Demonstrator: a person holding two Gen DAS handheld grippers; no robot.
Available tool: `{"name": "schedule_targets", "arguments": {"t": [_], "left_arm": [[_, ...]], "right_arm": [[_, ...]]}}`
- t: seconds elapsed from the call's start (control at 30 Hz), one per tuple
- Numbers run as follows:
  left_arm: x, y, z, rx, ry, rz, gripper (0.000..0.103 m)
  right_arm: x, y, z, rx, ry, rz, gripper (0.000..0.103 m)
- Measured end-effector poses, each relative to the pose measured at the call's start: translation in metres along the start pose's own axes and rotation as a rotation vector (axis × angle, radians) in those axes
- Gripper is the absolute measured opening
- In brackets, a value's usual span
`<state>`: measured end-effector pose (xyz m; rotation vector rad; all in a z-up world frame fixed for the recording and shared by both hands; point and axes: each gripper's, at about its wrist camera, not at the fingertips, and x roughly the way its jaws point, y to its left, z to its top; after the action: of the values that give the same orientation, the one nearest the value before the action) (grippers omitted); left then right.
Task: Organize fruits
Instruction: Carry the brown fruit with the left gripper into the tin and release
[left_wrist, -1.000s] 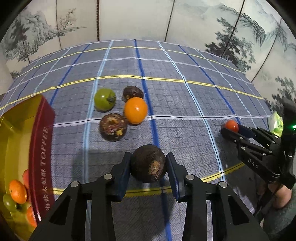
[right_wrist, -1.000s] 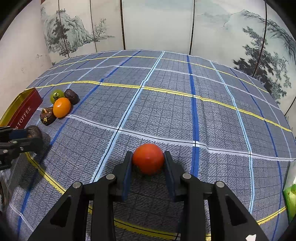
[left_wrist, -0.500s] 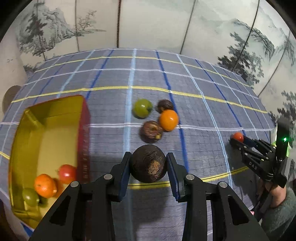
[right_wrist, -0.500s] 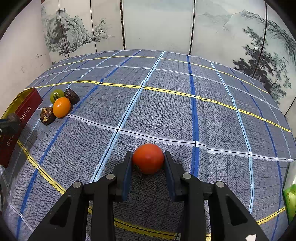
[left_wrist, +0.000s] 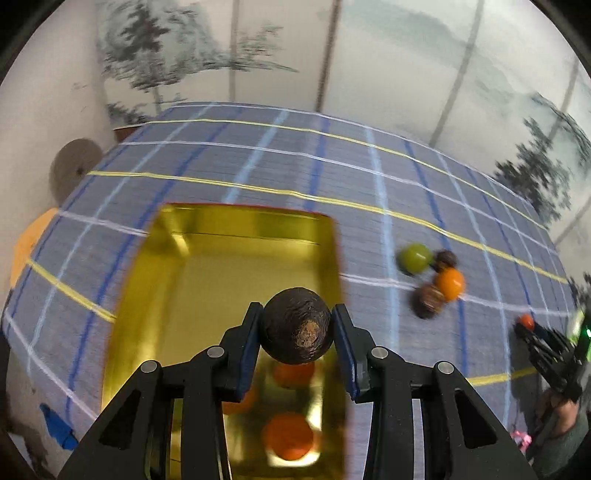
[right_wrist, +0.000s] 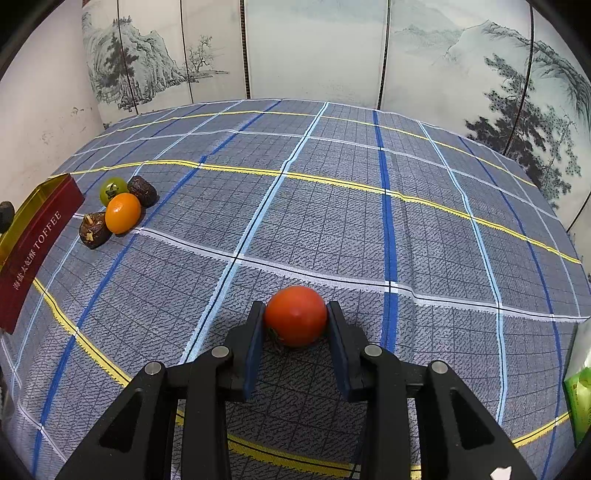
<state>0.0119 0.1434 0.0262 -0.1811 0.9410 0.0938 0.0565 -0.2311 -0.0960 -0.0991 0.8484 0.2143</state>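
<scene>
My left gripper (left_wrist: 296, 330) is shut on a dark brown round fruit (left_wrist: 296, 326) and holds it above the gold tin box (left_wrist: 221, 258), near its right wall. Orange fruits (left_wrist: 288, 435) lie in the box below. My right gripper (right_wrist: 295, 319) is shut on a red tomato (right_wrist: 295, 315) low over the checked cloth; it also shows in the left wrist view (left_wrist: 526, 323). A green fruit (right_wrist: 112, 189), an orange fruit (right_wrist: 122, 213) and two dark brown fruits (right_wrist: 94, 229) sit clustered on the cloth beside the box (right_wrist: 37, 240).
The blue checked tablecloth (right_wrist: 332, 206) covers the table. A painted folding screen (right_wrist: 314, 48) stands behind it. A green packet (right_wrist: 580, 402) lies at the right edge. A blue object (left_wrist: 55, 424) lies at the cloth's left edge.
My left gripper has swung left with the dark fruit, from beside the box to above it. The right gripper and its tomato have not moved.
</scene>
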Motion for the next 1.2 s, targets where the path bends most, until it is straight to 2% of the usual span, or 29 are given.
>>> {"name": "schedule_targets", "arguments": {"t": [0.2,0.37,0.57,0.97,1.2], "left_arm": [[0.013,0.041,0.008,-0.067,0.021,0.042,0.039],[0.035,0.053,0.008,-0.073,0.064,0.054,0.039],[0.055,0.057,0.003,-0.079,0.115,0.068,0.039],[0.067,0.061,-0.009,-0.087,0.175,0.080,0.039],[0.067,0.061,-0.010,-0.086,0.175,0.078,0.039]], "right_arm": [[0.000,0.000,-0.001,-0.001,0.000,-0.001,0.031],[0.000,0.001,-0.001,-0.001,0.000,-0.002,0.031],[0.000,0.001,-0.001,-0.001,0.000,-0.002,0.031],[0.000,0.002,-0.001,-0.002,0.000,-0.002,0.031],[0.000,0.002,-0.001,-0.002,0.000,-0.002,0.031]]}}
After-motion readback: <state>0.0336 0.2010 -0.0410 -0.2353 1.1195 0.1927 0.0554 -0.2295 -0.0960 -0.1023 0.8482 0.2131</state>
